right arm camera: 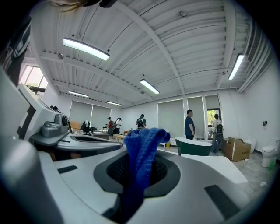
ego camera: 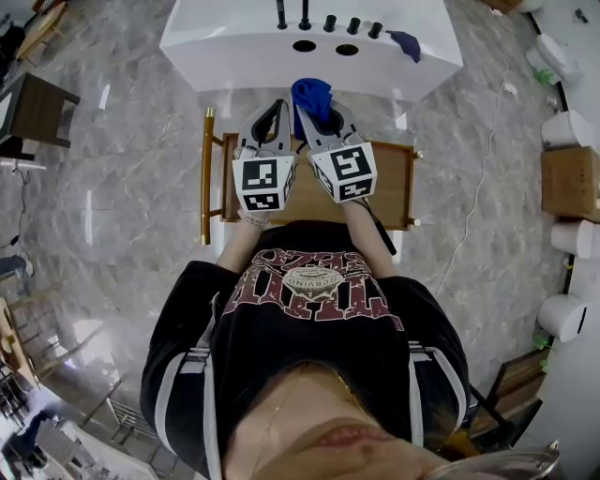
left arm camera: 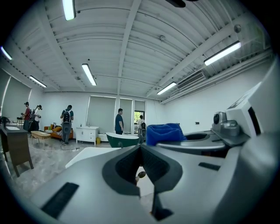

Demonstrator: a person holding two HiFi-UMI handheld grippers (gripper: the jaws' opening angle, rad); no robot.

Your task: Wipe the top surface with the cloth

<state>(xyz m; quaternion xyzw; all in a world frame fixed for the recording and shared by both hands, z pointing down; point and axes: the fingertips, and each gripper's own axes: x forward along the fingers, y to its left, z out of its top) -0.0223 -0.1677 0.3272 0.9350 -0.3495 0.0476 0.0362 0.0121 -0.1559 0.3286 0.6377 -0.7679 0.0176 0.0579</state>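
A blue cloth [ego camera: 311, 94] sticks up out of my right gripper [ego camera: 313, 114], which is shut on it; in the right gripper view the cloth [right arm camera: 142, 153] hangs down between the jaws. My left gripper [ego camera: 280, 105] is held close beside it on the left, its jaws meeting at the tips [left arm camera: 140, 148] with nothing in them. From the left gripper view the cloth [left arm camera: 164, 133] shows just to the right. Both grippers are raised above a small wooden table top [ego camera: 386, 192] with a gold frame. Beyond it stands a white counter [ego camera: 234, 47].
The white counter carries black tap fittings [ego camera: 305, 14], two round holes [ego camera: 305, 45] and a dark blue rag [ego camera: 405, 42] at its right end. Grey marble floor surrounds the table. Boxes and white fixtures line the right side [ego camera: 568, 183]. Several people stand far off [right arm camera: 189, 124].
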